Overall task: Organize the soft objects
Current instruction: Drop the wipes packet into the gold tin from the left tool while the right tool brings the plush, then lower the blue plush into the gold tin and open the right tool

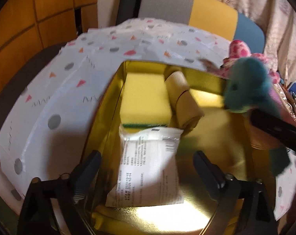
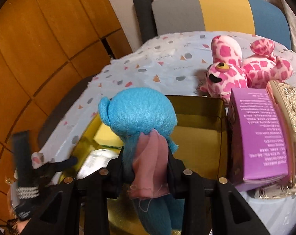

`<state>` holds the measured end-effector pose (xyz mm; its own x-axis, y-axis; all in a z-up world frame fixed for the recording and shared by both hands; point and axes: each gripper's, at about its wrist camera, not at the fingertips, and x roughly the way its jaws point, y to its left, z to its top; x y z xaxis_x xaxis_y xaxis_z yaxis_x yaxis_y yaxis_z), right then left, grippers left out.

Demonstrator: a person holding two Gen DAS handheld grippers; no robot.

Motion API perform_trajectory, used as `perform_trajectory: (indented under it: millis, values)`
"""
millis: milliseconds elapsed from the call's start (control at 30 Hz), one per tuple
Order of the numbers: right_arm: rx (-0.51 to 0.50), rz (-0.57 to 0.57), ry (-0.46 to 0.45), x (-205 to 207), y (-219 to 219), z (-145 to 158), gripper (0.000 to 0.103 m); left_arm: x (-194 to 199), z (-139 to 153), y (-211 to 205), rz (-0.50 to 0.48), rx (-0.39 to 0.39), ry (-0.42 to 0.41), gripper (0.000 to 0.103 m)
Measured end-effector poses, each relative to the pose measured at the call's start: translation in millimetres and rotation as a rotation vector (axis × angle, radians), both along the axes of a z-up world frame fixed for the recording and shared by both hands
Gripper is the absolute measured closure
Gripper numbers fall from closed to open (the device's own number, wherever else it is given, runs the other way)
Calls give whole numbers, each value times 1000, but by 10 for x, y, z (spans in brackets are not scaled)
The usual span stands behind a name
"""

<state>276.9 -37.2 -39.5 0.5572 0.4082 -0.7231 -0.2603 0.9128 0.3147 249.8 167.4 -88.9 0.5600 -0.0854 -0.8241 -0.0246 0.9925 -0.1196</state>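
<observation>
A: Left wrist view first. What are the jaws of the left gripper point(image 1: 147, 173) doing?

B: They stand wide apart over a gold box point(image 1: 204, 211), pressing on nothing. A white packet point(image 1: 148, 168) lies in the box between and just beyond the fingertips, free of both pads.

A: What else sits in that box?

B: Farther in, a yellow sponge point(image 1: 146, 99) with a green underside lies on the left, and a rolled beige cloth point(image 1: 182, 99) leans just right of it, touching it. The box rests on a white patterned tablecloth point(image 1: 56, 98).

A: And on the right?

B: A blurred blue plush toy point(image 1: 245, 86) hangs over the box's far right part, held by a black finger of the other gripper. Behind it a pink spotted plush point(image 1: 240, 49) shows at the table's far edge.

A: Right wrist view, then.

B: The right gripper point(image 2: 147, 168) is clamped narrowly on the blue plush toy point(image 2: 140, 115) and a pink fabric piece attached to it. The toy's round head rises above the fingers, over the gold box point(image 2: 198, 135).

A: Anything beside it?

B: The pink spotted plush point(image 2: 245, 68) lies on the tablecloth point(image 2: 167, 62) beyond the box's far right corner. A purple carton point(image 2: 263, 133) stands just right of the box, with a gold ornate object point(image 2: 291, 129) right of that. The left gripper point(image 2: 56, 165) shows at the near left by the box's rim.
</observation>
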Motion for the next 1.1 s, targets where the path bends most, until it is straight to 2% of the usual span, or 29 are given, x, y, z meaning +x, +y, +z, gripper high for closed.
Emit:
perform_trajectory:
  millis: [167, 333, 533, 633, 833, 900, 1100]
  values:
    - [-43, -35, 32, 223, 54, -63, 68, -192, 191, -63, 1, 76, -95, 1]
    - [-83, -62, 55, 423, 134, -122, 68, -430, 305, 30, 48, 9, -157, 0]
    - [-93, -107, 87, 665, 188, -262, 68, -667, 378, 263, 164, -69, -183, 0]
    - [-106, -130, 108, 740, 212, -339, 68, -757, 366, 343, 190, -97, -192, 0]
    - [-104, -127, 148, 813, 317, -446, 62, -837, 319, 350, 192, -123, -185, 0]
    - [-107, -126, 144, 772, 315, -418, 57, -845, 307, 342, 186, -129, -179, 0]
    - [-96, -68, 94, 504, 248, -217, 56, -903, 294, 302, 184, -152, -185, 0]
